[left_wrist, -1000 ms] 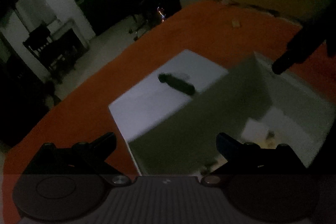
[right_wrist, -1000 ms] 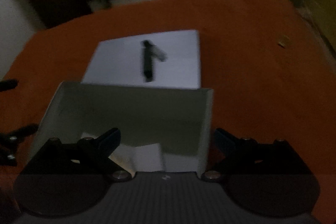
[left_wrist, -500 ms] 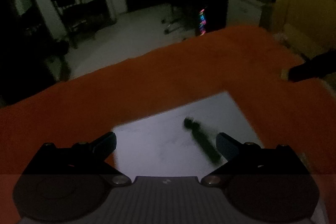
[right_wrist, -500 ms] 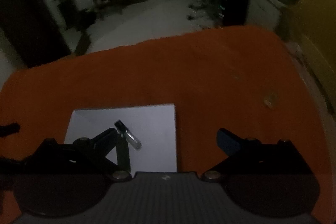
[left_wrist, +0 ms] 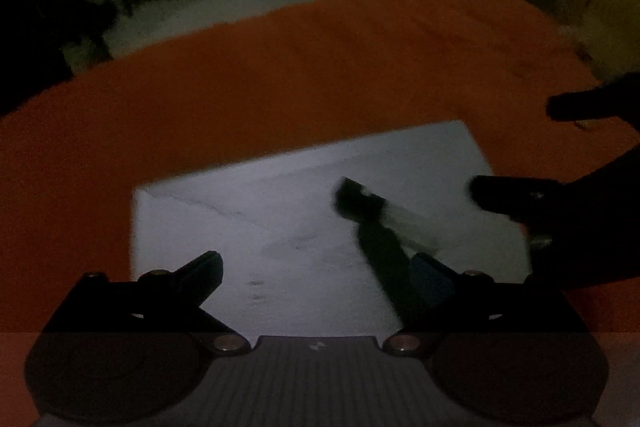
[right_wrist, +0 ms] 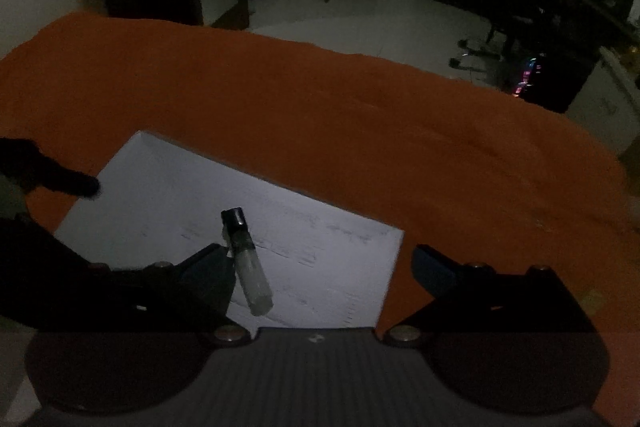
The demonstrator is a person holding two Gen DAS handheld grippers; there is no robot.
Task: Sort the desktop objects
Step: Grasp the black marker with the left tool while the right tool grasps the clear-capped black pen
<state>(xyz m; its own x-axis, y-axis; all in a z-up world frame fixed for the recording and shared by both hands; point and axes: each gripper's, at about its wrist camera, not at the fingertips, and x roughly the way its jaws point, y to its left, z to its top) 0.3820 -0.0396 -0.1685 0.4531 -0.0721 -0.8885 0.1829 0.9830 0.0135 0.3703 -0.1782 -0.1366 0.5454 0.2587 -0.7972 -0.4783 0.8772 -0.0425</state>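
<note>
Dimly lit, the scene showed a white sheet [right_wrist: 168,195] lying flat on the orange-covered table [right_wrist: 360,131], and on it a small tube [right_wrist: 248,263] with a dark cap and a clear body, lying on its side. The right gripper [right_wrist: 322,267] hung over the near edge of the sheet with its fingers wide apart and nothing between them; the tube lay just beside its left finger [right_wrist: 208,267], though whether they touched could not be told. The left gripper [left_wrist: 316,275] was likewise spread and empty, looking across the same sheet [left_wrist: 248,227] at the tube [left_wrist: 384,215], which sat close to its right finger [left_wrist: 432,275]. No box, tray or other container appeared in either view, so nothing could be said of what any held. As for progress, the tube on the sheet was the only loose item visible, and it lay in no holder; that would fit an item waiting to be collected or one just set down in its place. A dark shape at the right gripper's left edge looked like the left gripper's fingertip [right_wrist: 80,185].
</note>
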